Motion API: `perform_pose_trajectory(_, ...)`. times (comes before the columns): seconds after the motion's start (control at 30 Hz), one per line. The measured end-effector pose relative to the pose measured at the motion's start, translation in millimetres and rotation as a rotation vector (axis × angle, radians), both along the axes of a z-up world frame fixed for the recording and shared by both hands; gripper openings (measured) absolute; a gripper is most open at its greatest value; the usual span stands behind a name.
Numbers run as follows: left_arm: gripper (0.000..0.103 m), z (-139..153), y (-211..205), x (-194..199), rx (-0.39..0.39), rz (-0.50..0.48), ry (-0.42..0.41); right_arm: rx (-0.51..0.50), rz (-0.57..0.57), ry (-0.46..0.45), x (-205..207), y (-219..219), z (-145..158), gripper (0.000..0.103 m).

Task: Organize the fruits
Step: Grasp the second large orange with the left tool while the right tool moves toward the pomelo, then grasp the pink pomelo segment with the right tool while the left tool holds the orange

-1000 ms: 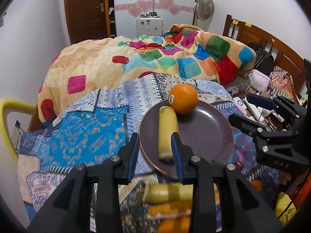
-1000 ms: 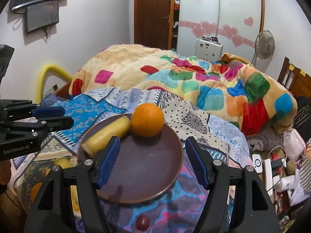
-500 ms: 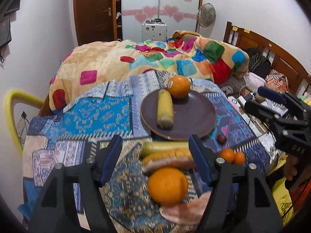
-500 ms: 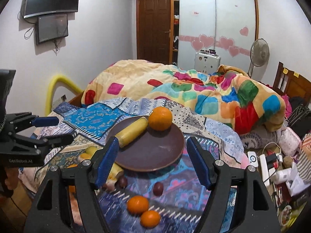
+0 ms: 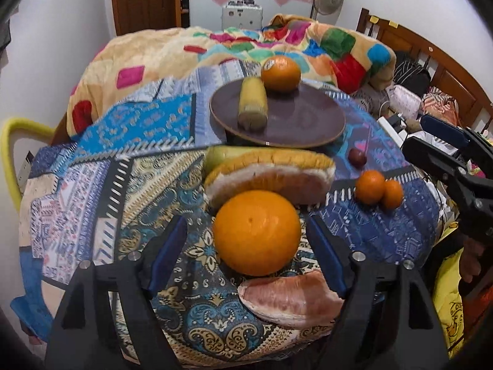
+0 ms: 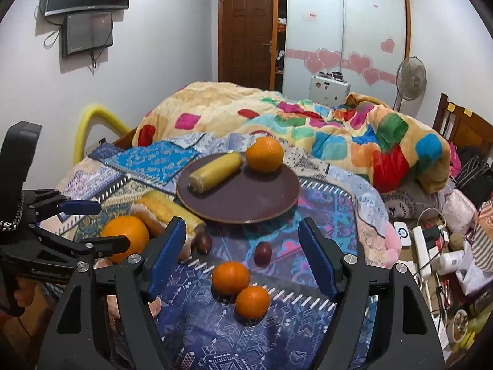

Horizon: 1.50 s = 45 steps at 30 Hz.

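Large orange [image 5: 257, 232]: near bench edge, between the wide-open, empty left gripper [image 5: 246, 259] fingers. Firm, round, likely to roll; grip across its middle. Right gripper [image 6: 240, 262]: spread wide, empty, over two small oranges [image 6: 240, 289].

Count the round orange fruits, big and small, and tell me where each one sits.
4. One orange is on the brown plate; one large orange lies between the left claw's fingers; two small tangerines touch each other on the cloth. Others may be hidden.
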<state>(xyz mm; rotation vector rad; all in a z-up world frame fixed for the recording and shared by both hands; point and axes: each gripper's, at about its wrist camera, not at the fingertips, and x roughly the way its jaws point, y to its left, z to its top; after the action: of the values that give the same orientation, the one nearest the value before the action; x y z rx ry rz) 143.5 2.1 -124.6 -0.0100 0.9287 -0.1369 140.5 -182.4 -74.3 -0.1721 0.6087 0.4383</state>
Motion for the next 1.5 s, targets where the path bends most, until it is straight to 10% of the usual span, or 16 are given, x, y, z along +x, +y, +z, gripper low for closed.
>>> perform_pose_trajectory(0.27,0.065,-15.0,-4.3,8.5,-0.023,-0.023,0.017,-0.011,0.021,0.025,1.9,6.1,-15.8,0.073)
perform_pose_trajectory(1.5,0.064,-11.2,57.1,-57.8,-0.022,0.07,-0.008,-0.053,0.248,0.212,-29.3,68.6,-63.6,0.077)
